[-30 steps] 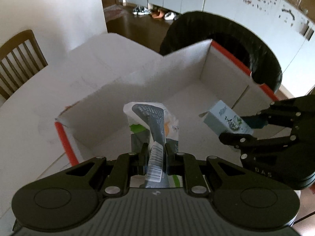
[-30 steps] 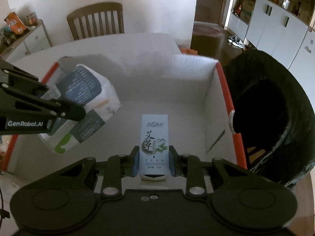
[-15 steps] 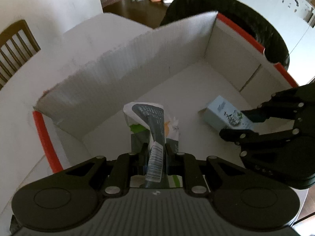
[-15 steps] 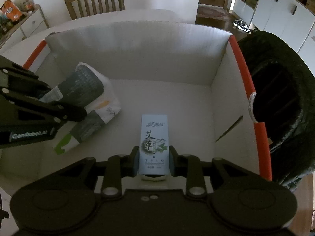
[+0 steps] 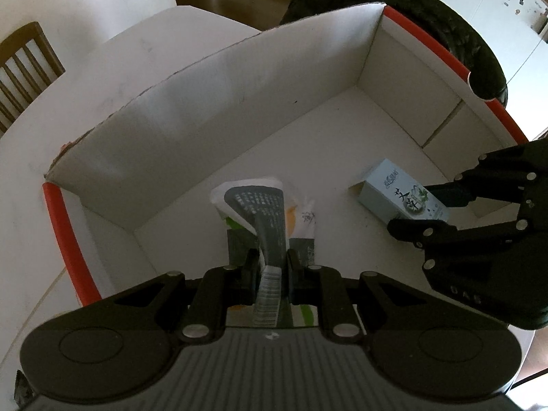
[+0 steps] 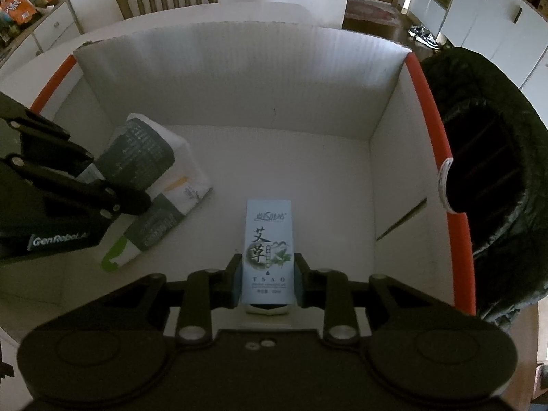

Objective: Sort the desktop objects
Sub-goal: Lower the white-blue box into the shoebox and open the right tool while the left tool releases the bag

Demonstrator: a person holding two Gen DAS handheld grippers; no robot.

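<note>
Left wrist view: left gripper (image 5: pixel 269 267) pinches a soft packet (image 5: pixel 263 212) over the box (image 5: pixel 205 109) floor, near its left wall. Right gripper (image 6: pixel 267 279) clamps a pale blue carton (image 6: pixel 269 243), low over the floor toward the right wall.

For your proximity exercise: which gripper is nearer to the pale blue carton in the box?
Right. The right gripper is clamped on the pale blue carton; the left gripper holds the tissue pack off to its side.
</note>
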